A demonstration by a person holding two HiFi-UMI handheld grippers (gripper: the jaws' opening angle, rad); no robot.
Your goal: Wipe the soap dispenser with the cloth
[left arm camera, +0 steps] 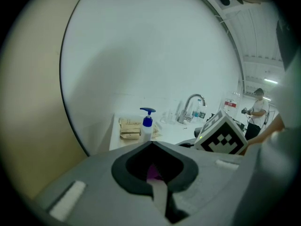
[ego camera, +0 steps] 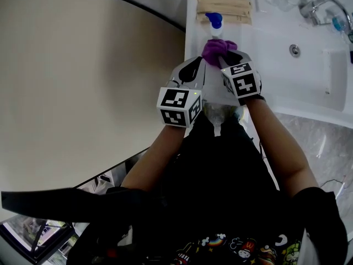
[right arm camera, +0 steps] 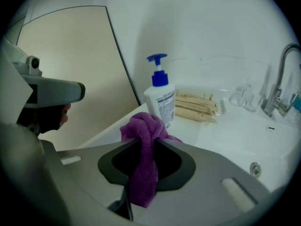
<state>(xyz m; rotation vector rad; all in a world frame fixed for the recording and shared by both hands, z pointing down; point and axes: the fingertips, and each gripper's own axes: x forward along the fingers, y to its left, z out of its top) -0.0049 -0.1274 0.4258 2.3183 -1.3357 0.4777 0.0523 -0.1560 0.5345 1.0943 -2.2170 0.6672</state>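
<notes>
The right gripper [right arm camera: 141, 139] is clamping the purple cloth [right arm camera: 142, 173], which is bunching at six o'clock of the soap dispenser [right arm camera: 160, 103]. The left gripper [left arm camera: 151, 145] is holding its jaws together.

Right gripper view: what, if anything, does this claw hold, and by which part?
The right claw pinches the purple cloth around its bunched middle; a wad pokes out in front, the tail hangs behind.

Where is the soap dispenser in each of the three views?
Head view: soap dispenser at top centre, just beyond the purple cloth.
Left gripper view: small, just left of centre.
Right gripper view: large, centre, behind the cloth.
Shared landmark: the tap, to its right everywhere.
</notes>
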